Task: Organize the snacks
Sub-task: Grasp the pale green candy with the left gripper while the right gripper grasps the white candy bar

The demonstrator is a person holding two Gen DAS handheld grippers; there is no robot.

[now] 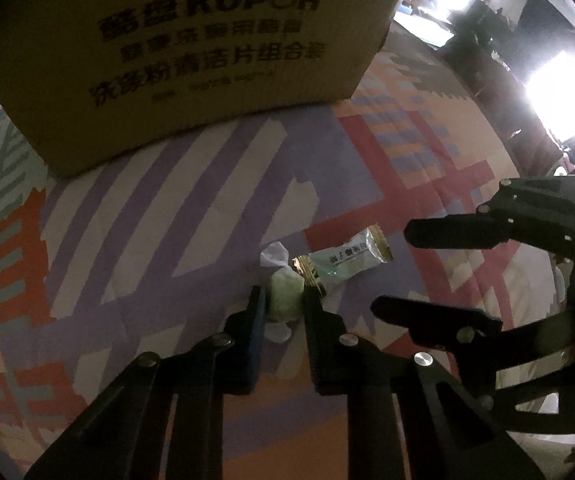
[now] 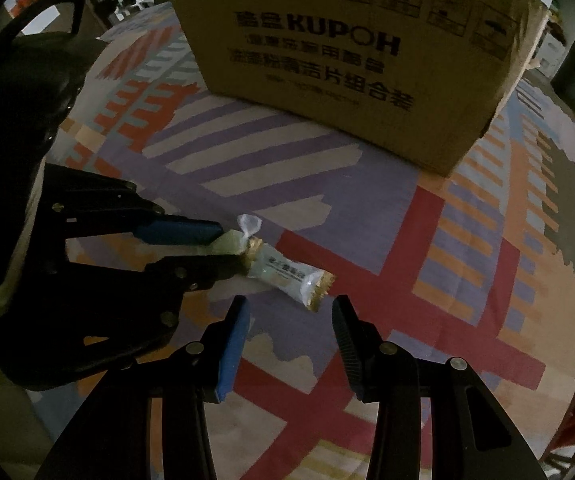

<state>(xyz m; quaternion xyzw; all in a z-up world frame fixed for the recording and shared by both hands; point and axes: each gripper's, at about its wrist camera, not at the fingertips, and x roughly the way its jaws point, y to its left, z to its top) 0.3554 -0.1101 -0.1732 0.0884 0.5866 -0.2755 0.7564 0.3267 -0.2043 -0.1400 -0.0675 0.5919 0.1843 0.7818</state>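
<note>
— What do you see along your left fingers?

— My left gripper (image 1: 281, 300) is clenched on a pale green candy (image 1: 285, 294) in a clear twisted wrapper, pinched between my two pads on the patterned cloth (image 1: 167, 184). Touching the candy, on the side away from the cardboard box (image 1: 175, 52), lies a white snack bar (image 1: 345, 258) with gold crimped ends. It carries a line of dark characters too small to read. The box stands well beyond the candy and reads "KUPOH" in bold letters, with rows of Chinese characters under it; I can't make those out for sure. My right gripper (image 1: 387, 268) shows off to the side of the bar, fingers spread, nothing between them.

— And along the right fingers?

— My right gripper (image 2: 291, 304) is released, the jaws wide apart, sitting just on the near side of the snack bar (image 2: 287, 276), farther from the box than the bar is. One gold end of the bar lies close to the gap between my fingertips. The bar's other end touches the candy (image 2: 231, 242), which my left gripper (image 2: 223, 246) grips. Beyond them the box (image 2: 351, 56) shows "KUPOH" again, plus four handling symbols printed along its top edge. The bar's label is blurred here.
</note>
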